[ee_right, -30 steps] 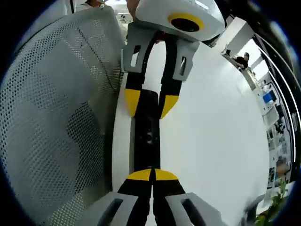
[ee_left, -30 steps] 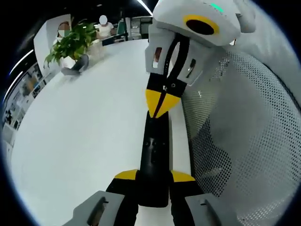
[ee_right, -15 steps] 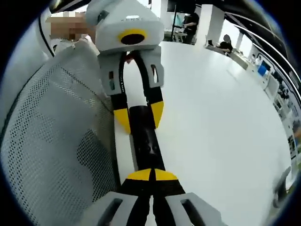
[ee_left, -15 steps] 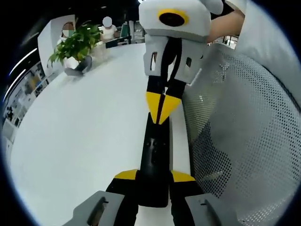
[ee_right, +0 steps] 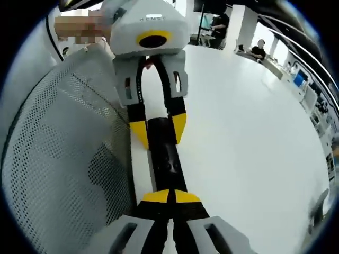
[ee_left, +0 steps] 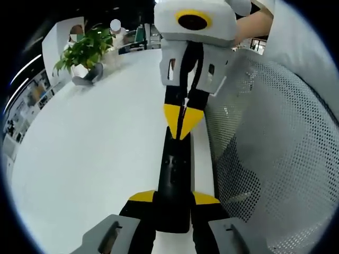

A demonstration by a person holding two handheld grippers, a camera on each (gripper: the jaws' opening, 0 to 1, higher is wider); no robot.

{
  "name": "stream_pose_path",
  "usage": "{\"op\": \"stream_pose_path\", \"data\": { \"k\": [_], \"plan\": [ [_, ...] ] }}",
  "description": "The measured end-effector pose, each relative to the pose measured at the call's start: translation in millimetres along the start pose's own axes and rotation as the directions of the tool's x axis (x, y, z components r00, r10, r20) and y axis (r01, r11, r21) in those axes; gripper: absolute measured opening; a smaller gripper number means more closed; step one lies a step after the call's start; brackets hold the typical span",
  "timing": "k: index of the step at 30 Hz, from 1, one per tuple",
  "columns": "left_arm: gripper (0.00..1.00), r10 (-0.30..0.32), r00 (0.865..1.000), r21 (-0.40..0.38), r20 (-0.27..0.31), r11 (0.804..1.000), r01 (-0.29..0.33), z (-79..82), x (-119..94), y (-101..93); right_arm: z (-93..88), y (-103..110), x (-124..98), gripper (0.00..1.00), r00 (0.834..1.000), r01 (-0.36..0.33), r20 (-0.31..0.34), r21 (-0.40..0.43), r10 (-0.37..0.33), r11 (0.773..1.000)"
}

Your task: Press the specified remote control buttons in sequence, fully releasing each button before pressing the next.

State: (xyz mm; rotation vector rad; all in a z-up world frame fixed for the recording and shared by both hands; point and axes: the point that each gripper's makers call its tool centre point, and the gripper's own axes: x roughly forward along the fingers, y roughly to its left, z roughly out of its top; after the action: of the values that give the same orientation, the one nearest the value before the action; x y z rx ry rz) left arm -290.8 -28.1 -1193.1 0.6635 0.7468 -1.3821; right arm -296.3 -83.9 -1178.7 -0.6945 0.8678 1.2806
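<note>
So the black remote control [ee_left: 175, 174] is lying lengthwise on the white table [ee_left: 90, 153], right along the edge next to a white mesh chair back [ee_left: 270, 143]. The left gripper [ee_left: 174, 200] is clamping the near end of the remote, with its yellow-tipped jaws sitting on either side of it. Coming in from the far end, the right gripper [ee_left: 183, 120] is pointing down with its yellow tips pinched together, touching the top face of the remote. In the right gripper view that same gripper [ee_right: 170, 197] is showing its tips closed tight over the remote [ee_right: 166, 161], while the left gripper [ee_right: 159, 129] is straddling the other end. A potted plant [ee_left: 79, 50] is sitting at the far side of the table.
</note>
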Motion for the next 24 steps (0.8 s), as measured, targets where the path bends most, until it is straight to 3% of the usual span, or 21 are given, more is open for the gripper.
{"op": "stream_pose_path", "data": {
  "k": [6, 8, 14, 17, 19, 24],
  "plan": [
    [0.24, -0.004, 1.0, 0.001, 0.011, 1.0, 0.004, -0.2, 0, 0.2, 9.4, -2, 4, 0.08, 0.999, -0.015, 0.036, -0.01, 0.016, 1.0],
    [0.24, -0.004, 1.0, 0.0, 0.014, 1.0, 0.004, -0.2, 0, 0.2, 4.3, -2, 9, 0.09, 1.0, -0.022, -0.007, -0.04, 0.022, 0.999],
    [0.24, -0.004, 1.0, 0.003, 0.013, 1.0, 0.004, -0.2, 0, -0.1, 5.5, -1, 8, 0.08, 0.999, -0.038, -0.016, -0.087, 0.037, 0.995],
    [0.24, -0.006, 1.0, 0.007, 0.014, 1.0, 0.006, 0.0, 0, -0.4, 5.5, 0, 9, 0.08, 0.997, -0.047, -0.069, -0.202, 0.034, 0.978],
    [0.24, -0.008, 1.0, 0.007, 0.018, 1.0, 0.008, 0.3, 0, -0.8, 5.3, 2, 10, 0.07, 0.994, -0.053, -0.101, -0.229, 0.03, 0.972],
    [0.24, -0.009, 1.0, 0.011, 0.02, 1.0, 0.009, 0.1, 0, -0.6, 5.1, 1, 9, 0.07, 0.999, -0.04, -0.035, -0.191, 0.034, 0.981]
  ]
}}
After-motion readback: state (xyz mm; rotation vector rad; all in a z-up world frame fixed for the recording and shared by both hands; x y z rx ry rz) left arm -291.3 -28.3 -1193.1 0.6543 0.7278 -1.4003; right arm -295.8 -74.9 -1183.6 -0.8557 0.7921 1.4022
